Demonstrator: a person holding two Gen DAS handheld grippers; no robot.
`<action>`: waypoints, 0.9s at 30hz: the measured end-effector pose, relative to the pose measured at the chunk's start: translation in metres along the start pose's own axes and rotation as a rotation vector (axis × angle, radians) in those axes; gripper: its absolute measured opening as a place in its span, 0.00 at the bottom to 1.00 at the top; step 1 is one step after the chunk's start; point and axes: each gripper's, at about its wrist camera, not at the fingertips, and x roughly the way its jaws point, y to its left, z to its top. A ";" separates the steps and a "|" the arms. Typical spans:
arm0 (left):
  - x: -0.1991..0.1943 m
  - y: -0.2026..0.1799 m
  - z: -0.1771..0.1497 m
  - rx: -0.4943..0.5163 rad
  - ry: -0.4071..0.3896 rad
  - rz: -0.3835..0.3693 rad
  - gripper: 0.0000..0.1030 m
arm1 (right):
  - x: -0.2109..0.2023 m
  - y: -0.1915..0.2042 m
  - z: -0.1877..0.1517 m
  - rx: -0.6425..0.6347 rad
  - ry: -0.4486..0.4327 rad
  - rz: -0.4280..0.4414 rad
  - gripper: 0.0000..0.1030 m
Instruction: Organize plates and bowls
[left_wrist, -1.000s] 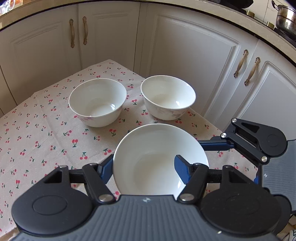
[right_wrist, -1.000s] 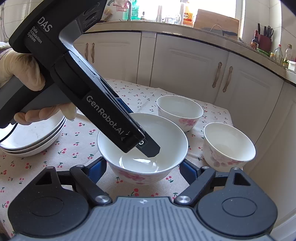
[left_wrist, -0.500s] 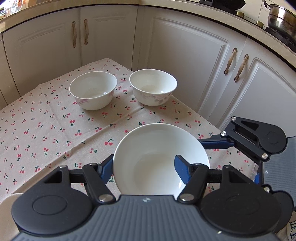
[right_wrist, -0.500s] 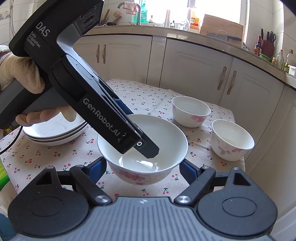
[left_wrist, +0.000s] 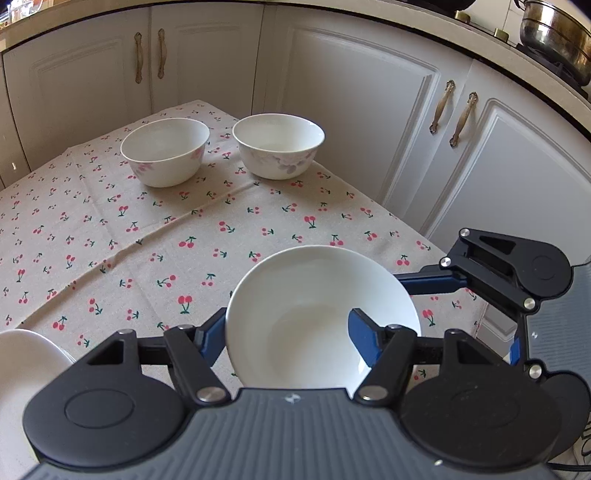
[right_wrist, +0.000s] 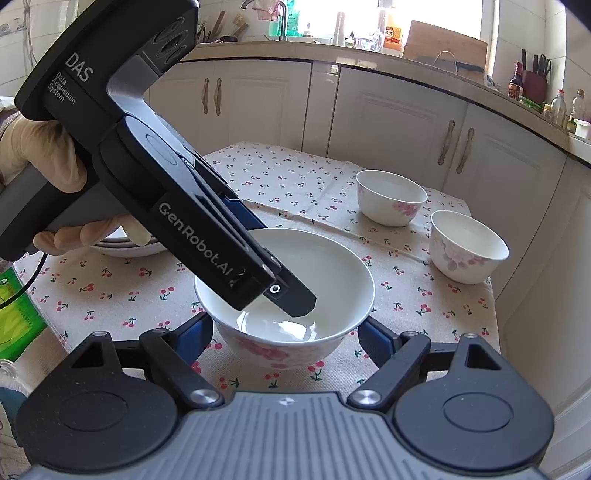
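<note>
the left hand-held gripper (left_wrist: 288, 332) pinches the rim of a white floral bowl (right_wrist: 284, 291) — one finger inside, one outside — above the cherry-print cloth on the counter (left_wrist: 147, 236). the right hand-held gripper (right_wrist: 286, 338) is half open around the same bowl; whether its pads touch is unclear. two smaller bowls (left_wrist: 221, 147) sit near the far corner, stacked plates (right_wrist: 129, 245) to the left.

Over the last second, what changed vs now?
The held bowl has been carried back from the two small bowls, which now sit farther off, toward the plate stack newly showing at the left wrist view's edge. Unchanged: the left tool stays clamped on the bowl's wall, one finger inside; the right tool still brackets it, contact unclear. The small bowls haven't shifted on the cloth.
</note>
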 end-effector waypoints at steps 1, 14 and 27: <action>0.001 -0.002 -0.001 0.004 0.000 0.001 0.66 | -0.001 0.001 -0.002 0.003 0.003 0.001 0.86; 0.006 -0.007 -0.006 0.008 0.017 -0.014 0.66 | -0.006 0.004 -0.011 0.012 0.027 0.002 0.86; 0.008 -0.009 -0.007 0.019 0.016 -0.012 0.66 | -0.003 0.003 -0.012 0.015 0.037 0.000 0.86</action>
